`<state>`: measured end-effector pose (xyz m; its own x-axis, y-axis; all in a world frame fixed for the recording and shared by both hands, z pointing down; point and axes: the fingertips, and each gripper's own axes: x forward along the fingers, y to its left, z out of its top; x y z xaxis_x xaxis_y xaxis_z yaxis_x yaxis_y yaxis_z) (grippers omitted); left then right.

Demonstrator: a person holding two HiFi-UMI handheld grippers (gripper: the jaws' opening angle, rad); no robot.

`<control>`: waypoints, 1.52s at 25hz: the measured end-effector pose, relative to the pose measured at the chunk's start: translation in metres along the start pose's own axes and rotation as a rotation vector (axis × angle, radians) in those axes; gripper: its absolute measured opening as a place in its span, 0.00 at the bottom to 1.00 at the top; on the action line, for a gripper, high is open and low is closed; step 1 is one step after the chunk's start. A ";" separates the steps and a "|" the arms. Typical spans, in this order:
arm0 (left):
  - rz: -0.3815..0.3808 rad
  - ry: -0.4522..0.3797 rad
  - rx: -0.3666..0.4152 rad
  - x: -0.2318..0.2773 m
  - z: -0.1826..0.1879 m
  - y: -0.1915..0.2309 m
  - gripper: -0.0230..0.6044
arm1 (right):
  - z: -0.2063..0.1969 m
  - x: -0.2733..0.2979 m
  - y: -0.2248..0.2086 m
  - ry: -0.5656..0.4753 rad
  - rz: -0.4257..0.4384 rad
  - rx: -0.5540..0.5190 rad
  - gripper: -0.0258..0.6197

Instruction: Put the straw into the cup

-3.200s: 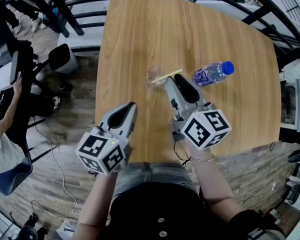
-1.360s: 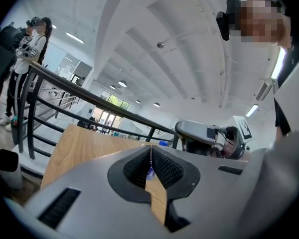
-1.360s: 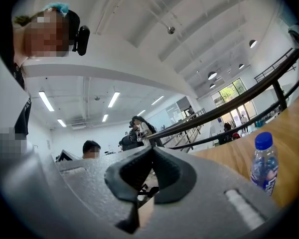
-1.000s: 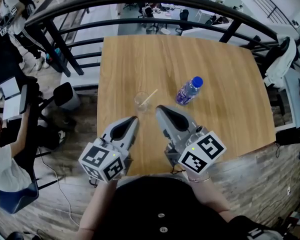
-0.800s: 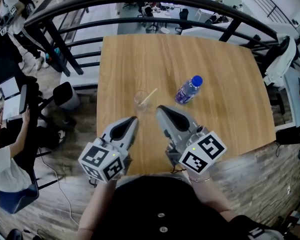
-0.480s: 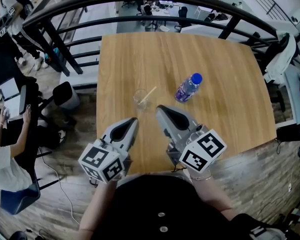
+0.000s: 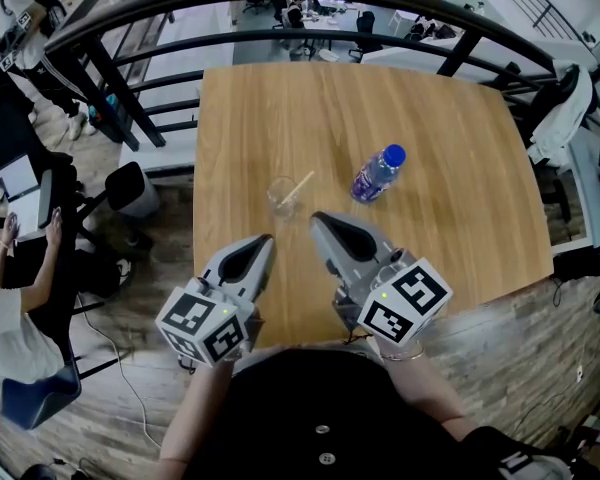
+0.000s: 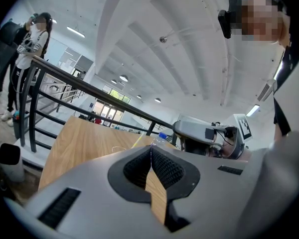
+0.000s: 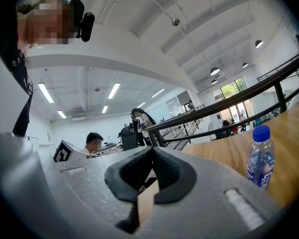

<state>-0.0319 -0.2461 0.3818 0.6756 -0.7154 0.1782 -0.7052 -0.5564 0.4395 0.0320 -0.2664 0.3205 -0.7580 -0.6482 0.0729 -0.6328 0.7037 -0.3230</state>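
Our right gripper (image 7: 321,220) has its jaws pressed together with nothing between them. Our left gripper (image 7: 261,239) is closed the same way and just as empty. Both hang over the near part of the table (image 7: 460,168), short of the cup (image 7: 281,197) and touching nothing, which we read as hands with no job left. The straw (image 7: 301,185) leans out of the clear cup, its upper end slanting to the far right over the rim, as a loose straw settles. The cup is small and transparent here, so we cannot be sure the lower end reaches the bottom. The water bottle (image 7: 377,175) stands to the cup's right, apart from it and out of the way.
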 end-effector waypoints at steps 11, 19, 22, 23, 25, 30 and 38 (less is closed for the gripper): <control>0.006 -0.001 -0.009 0.000 -0.001 0.001 0.07 | -0.004 0.000 0.000 0.010 0.002 -0.002 0.04; 0.008 0.001 -0.013 0.000 0.000 0.001 0.07 | -0.003 0.002 0.003 0.014 0.008 -0.005 0.04; 0.010 0.005 -0.013 -0.001 -0.001 0.002 0.07 | -0.004 0.002 0.004 0.014 0.009 -0.007 0.04; 0.010 0.006 -0.014 -0.001 -0.002 0.002 0.07 | -0.004 0.002 0.004 0.015 0.010 -0.008 0.04; 0.009 0.007 -0.016 0.000 -0.002 0.001 0.07 | -0.005 0.002 0.003 0.016 0.009 -0.009 0.04; 0.006 0.008 -0.025 0.000 -0.004 0.001 0.07 | -0.008 0.001 0.003 0.021 0.010 -0.003 0.04; 0.015 0.001 -0.037 0.000 -0.005 0.005 0.07 | -0.012 0.001 0.003 0.024 0.011 0.003 0.04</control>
<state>-0.0343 -0.2463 0.3881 0.6651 -0.7233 0.1857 -0.7068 -0.5294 0.4693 0.0277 -0.2615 0.3307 -0.7684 -0.6333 0.0921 -0.6241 0.7098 -0.3265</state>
